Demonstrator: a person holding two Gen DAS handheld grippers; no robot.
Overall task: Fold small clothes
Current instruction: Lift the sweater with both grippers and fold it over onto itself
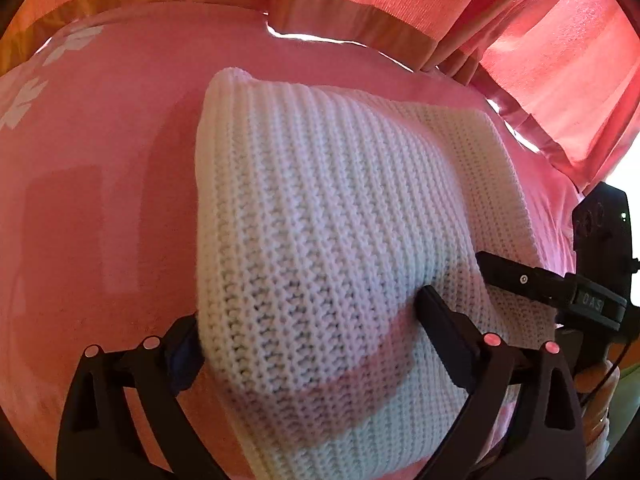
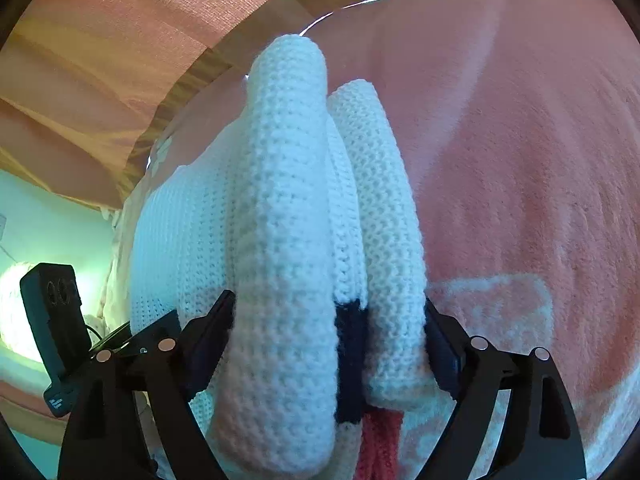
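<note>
Knitwear: white knitted garment (image 1: 320,216) over the pink blanket (image 1: 100,200), clamped by left hand-held gripper (image 1: 308,320) and right hand-held gripper (image 2: 328,336); thick bunched layers may slip out, spoiling the fold

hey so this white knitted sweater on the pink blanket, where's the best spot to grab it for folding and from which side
Grip the white knitted sweater at its thick folded edge, coming in low from the near side along the pink blanket. There the layers stack into rolls that jaws can straddle, as the right gripper and left gripper already do.
</note>
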